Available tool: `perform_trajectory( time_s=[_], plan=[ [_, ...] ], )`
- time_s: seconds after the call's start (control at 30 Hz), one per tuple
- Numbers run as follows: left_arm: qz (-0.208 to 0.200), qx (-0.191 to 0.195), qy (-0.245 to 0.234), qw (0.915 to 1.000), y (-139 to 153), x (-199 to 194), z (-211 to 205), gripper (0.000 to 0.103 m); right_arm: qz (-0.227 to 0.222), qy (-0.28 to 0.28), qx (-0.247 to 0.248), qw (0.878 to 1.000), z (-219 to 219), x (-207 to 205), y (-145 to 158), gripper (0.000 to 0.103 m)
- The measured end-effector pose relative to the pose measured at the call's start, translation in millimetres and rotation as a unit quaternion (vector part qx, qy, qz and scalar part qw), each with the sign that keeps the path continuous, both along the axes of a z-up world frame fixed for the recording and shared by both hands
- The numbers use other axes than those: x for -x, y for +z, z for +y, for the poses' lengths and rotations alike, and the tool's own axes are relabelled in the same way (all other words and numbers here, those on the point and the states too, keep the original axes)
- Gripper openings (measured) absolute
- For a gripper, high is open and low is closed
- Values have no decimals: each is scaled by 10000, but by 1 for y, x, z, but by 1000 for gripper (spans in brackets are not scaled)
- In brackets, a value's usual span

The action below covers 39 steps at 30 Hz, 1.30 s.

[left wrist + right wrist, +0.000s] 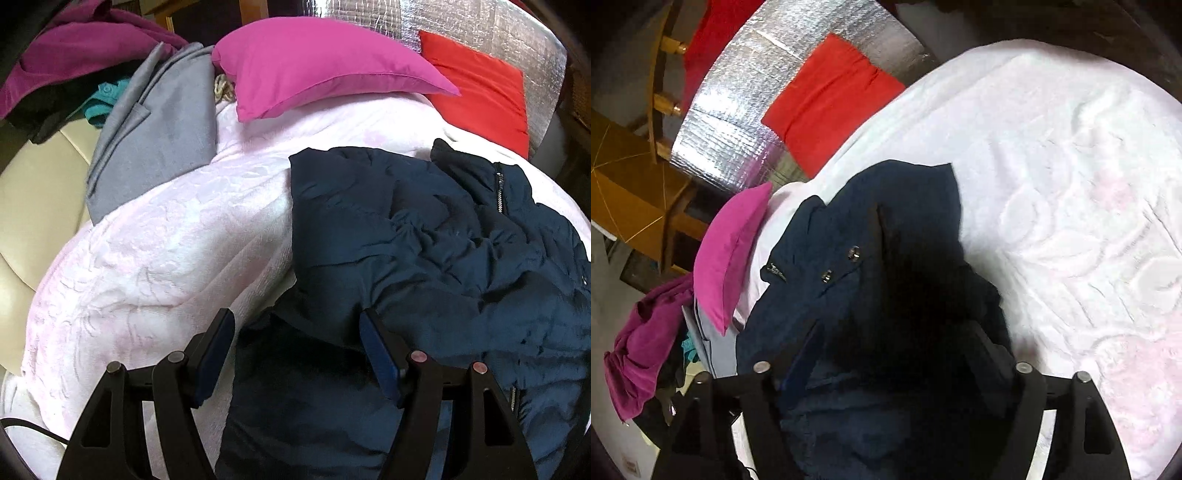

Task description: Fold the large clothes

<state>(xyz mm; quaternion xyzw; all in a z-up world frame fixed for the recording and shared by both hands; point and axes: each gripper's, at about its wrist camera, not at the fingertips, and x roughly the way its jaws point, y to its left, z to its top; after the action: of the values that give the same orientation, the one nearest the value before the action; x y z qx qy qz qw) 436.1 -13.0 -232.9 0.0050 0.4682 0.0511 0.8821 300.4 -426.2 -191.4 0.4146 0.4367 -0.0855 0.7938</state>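
Observation:
A crumpled navy padded jacket (424,236) with a zip lies on the pale pink bedspread (155,258). My left gripper (295,325) hovers over the jacket's near left edge, jaws wide apart; dark fabric lies below the gap and the pads do not press on it. In the right wrist view the same jacket (857,229) shows its snap buttons and collar. My right gripper (894,343) stands spread over its near part. Navy cloth bunches between the fingers, which are partly lost in shadow, and I see no pinch on it.
A magenta pillow (317,62) and a red pillow (480,85) rest against a silver foil headboard (461,22). Folded grey cloth (159,129) and a heap of purple and teal garments (81,48) lie at the bed's left. A wooden chair (661,92) stands beyond the bed.

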Motion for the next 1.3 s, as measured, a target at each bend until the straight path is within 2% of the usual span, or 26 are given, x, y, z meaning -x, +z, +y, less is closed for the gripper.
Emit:
perform_trajectory(
  time_s=[0.13,0.27,0.37,0.53,0.6,0.67,0.7,0.83,0.93,1.0,1.07,1.13,1.17,1.2,1.23,1.3],
  plan=[
    [24,-45,-48,10000,0,6,0,71,240,224,-523,9981,7,0,-22,83],
    [15,-59,-64,10000,2,12,2,71,240,391,-403,9981,12,1,-23,84],
    [-5,-147,-86,9999,3,15,4,71,155,438,-112,9989,22,2,-24,85],
    [-49,-76,62,9999,7,14,22,71,73,660,303,9973,40,-4,-22,99],
    [-95,-92,118,9998,9,13,26,71,240,780,466,9956,46,-7,-18,99],
    [-135,-196,176,9996,11,13,29,71,211,818,523,9951,49,-6,-7,99],
    [-133,-254,177,9994,10,12,29,71,147,830,602,9946,50,-5,1,99],
    [-148,-294,76,9994,11,11,22,71,-473,834,1603,9824,55,2,55,99],
    [-187,-339,-36,9992,12,11,11,71,-551,651,2136,9732,54,-1,65,99],
    [-201,-324,-125,9992,11,10,3,71,-353,646,2364,9689,53,-12,55,99],
    [-209,-296,-214,9991,11,9,-6,71,-200,662,2373,9690,55,-26,39,90],
    [-220,-284,-336,9988,10,8,-15,71,45,867,2470,9651,61,-40,26,63],
    [-226,-296,-374,9986,10,7,-19,71,133,951,2562,9619,65,-44,21,55],
    [-220,-318,-416,9984,9,7,-23,71,249,1060,2685,9571,70,-49,14,40],
    [-196,-337,-474,9981,7,6,-27,71,337,1138,2730,9547,72,-51,8,36],
    [-147,-385,-547,9977,3,4,-32,71,564,1224,2710,9531,74,-53,-6,36]
  ],
)
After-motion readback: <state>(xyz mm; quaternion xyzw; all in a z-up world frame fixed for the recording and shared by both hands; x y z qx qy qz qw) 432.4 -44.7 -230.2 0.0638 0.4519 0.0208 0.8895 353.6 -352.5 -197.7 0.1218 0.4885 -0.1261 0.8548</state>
